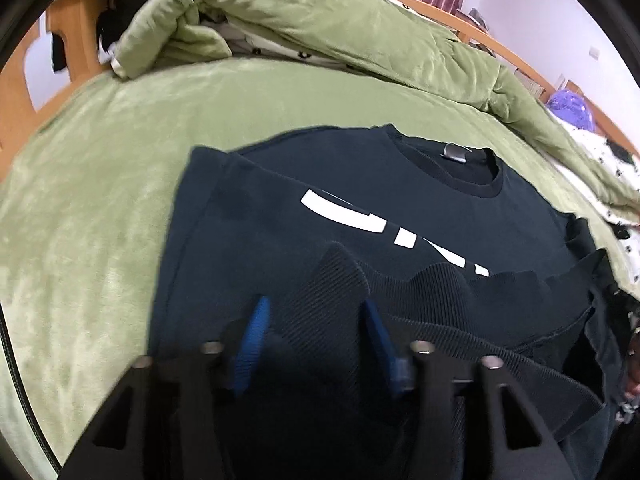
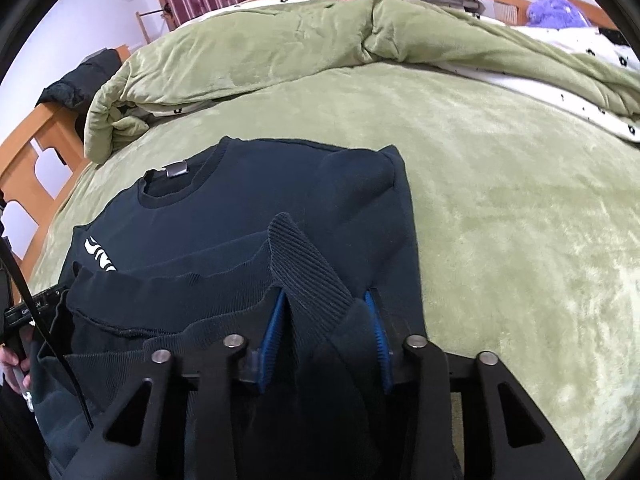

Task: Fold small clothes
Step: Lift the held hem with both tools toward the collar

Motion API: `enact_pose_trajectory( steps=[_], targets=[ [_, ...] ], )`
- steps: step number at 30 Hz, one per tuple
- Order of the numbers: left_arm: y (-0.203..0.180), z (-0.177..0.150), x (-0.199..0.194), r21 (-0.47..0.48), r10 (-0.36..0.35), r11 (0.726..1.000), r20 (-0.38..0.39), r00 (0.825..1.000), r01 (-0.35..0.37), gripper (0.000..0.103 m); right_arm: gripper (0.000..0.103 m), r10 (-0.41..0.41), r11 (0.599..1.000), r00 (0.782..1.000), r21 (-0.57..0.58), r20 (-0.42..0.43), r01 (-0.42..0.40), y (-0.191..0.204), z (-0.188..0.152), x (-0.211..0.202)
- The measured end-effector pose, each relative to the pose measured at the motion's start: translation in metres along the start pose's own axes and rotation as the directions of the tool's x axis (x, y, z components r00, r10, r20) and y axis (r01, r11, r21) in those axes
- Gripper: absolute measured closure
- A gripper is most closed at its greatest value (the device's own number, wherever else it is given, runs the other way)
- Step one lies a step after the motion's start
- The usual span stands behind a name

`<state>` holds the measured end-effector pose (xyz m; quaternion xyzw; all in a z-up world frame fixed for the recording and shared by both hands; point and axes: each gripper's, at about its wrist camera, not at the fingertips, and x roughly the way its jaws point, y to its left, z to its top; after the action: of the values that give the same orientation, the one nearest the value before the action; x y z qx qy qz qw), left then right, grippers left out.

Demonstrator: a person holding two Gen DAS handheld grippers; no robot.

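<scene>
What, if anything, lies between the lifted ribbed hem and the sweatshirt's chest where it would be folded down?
Nothing visible. Both tongs, left and right, have the ribbed hem between their pads, and the sweatshirt chest ahead lies bare up to the collar on the green blanket.

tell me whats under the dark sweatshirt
The sweatshirt lies on a green blanket that shows all around it. What the blanket covers cannot be seen, and the raised hem hides the sweatshirt's lower part.
</scene>
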<state>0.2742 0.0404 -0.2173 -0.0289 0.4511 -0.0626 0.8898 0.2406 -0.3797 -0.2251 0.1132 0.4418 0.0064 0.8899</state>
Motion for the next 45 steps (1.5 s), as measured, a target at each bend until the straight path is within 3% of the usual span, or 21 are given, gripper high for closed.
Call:
enact_pose_trajectory(
  steps=[3,13,17,22,30,40,45],
  targets=[
    [0.004,-0.001,-0.014,-0.007,0.008,1.0,0.042,0.999,-0.008,0.09,0.078,0.007,1.0,1.0,-0.014,0.024,-0.007,0.001,0.001,-0.013],
    [0.024,0.004,-0.076,-0.087,-0.05,0.994,0.209,0.977,0.069,0.091,0.08,0.028,0.998,0.997,-0.05,0.069,-0.025,0.009,0.001,-0.054],
    [0.023,0.009,-0.085,-0.087,-0.031,0.995,0.24,0.97,0.053,0.091,0.085,0.051,0.998,0.99,-0.027,0.129,-0.048,0.013,0.007,-0.07],
    [0.034,0.025,-0.085,-0.153,-0.044,0.984,0.27,0.962,0.088,0.091,0.087,0.095,0.994,0.981,0.042,0.17,-0.104,0.011,0.028,-0.072],
    [0.037,0.059,-0.057,-0.187,-0.034,0.978,0.287,0.957,0.09,0.091,0.088,0.142,0.973,0.973,0.157,0.182,-0.172,0.003,0.068,-0.034],
    [0.031,0.085,0.002,-0.156,0.035,0.988,0.235,0.971,0.002,0.091,0.088,0.094,0.981,0.986,0.158,0.137,-0.116,0.007,0.095,0.035],
    [0.034,0.081,0.031,-0.164,0.045,0.986,0.146,0.988,-0.021,0.087,0.084,0.023,0.991,0.999,0.129,0.039,-0.028,0.01,0.091,0.076]
  ],
)
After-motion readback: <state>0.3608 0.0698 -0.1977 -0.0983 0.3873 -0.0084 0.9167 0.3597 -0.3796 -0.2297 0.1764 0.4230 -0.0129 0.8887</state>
